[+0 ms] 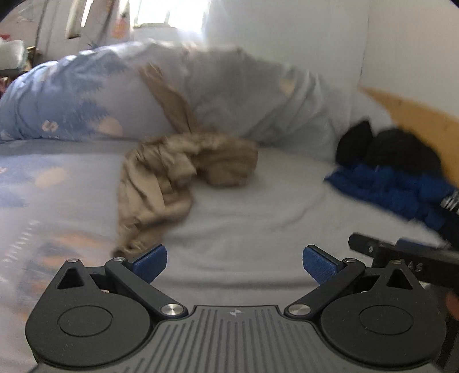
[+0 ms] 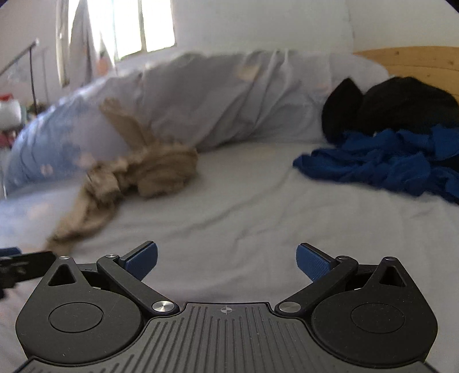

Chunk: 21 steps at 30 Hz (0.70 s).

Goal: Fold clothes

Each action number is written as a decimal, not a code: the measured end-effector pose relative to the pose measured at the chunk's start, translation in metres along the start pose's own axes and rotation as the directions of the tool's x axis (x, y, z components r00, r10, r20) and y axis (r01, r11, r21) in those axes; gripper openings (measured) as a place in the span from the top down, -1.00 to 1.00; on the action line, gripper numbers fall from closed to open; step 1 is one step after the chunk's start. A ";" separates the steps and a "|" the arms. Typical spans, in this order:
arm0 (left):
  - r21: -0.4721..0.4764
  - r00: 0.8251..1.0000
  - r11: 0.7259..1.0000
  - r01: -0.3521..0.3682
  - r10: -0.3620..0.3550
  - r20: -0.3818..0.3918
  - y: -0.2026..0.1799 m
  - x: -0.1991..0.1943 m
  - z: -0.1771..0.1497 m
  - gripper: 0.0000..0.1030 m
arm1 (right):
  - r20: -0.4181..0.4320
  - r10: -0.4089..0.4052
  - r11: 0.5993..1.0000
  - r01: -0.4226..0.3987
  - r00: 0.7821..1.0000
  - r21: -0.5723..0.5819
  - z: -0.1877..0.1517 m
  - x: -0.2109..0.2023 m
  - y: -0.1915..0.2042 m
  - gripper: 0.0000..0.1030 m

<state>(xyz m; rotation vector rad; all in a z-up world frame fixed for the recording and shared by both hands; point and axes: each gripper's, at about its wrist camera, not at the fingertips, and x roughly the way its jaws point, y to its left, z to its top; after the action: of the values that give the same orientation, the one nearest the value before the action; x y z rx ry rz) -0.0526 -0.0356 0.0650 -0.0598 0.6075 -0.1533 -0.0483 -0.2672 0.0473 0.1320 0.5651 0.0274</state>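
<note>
Item 1: your left gripper (image 1: 234, 265), fingers spread wide apart with nothing between the blue pads (image 1: 150, 262), hanging over bare sheet. Its left pad sits just beside the near tail of the tan garment; whether they touch you cannot tell from the blur.

Item 2: your right gripper (image 2: 226, 261), fingers likewise spread wide and empty, over the pale bed sheet (image 2: 243, 212). In the left wrist view a part of its black body shows at the right edge.

Item 3: tan garment (image 1: 172, 175), crumpled in a heap on the sheet, left of centre in both views. One strip of it runs up against the duvet behind; another trails toward you, ending near your left gripper. In the right wrist view it lies at (image 2: 134, 178), well apart from your right gripper.

Item 4: blue garment (image 2: 390, 163), rumpled, on the right side of the bed, well apart from the tan one.

Item 5: black garment (image 2: 396, 100), bunched behind the blue one and touching it, against the wooden headboard (image 2: 416, 61).

Item 6: duvet (image 2: 223, 97), pale with a blue print at its left end, piled in a long roll across the back of the bed.

Item 7: window (image 2: 137, 25), bright, behind the duvet at upper left
</note>
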 end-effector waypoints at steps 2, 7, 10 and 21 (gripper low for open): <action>0.027 0.999 0.999 -0.047 0.047 -0.019 -0.001 0.023 -0.005 -1.00 | -0.029 -0.012 1.000 0.012 1.000 -0.004 -0.001 0.019 0.003 -1.00; 0.010 0.992 0.993 -0.114 0.114 -0.053 0.018 0.054 -0.020 -1.00 | -0.058 -0.013 1.000 0.012 0.998 -0.021 -0.006 0.050 0.016 -1.00; -0.008 0.990 0.991 -0.130 0.129 -0.054 0.018 0.058 -0.021 -1.00 | -0.118 -0.039 0.998 0.033 0.992 -0.054 -0.014 0.072 0.022 -1.00; 0.034 0.984 0.986 -0.166 0.168 -0.053 0.009 0.069 -0.023 -1.00 | -0.114 -0.061 0.996 0.052 0.992 -0.079 -0.018 0.077 0.032 -1.00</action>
<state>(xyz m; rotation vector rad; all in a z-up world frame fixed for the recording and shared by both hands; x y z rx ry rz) -0.0091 -0.0384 0.0067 0.0238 0.6631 -0.0012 0.0076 -0.2290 -0.0045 0.0407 0.6834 0.0018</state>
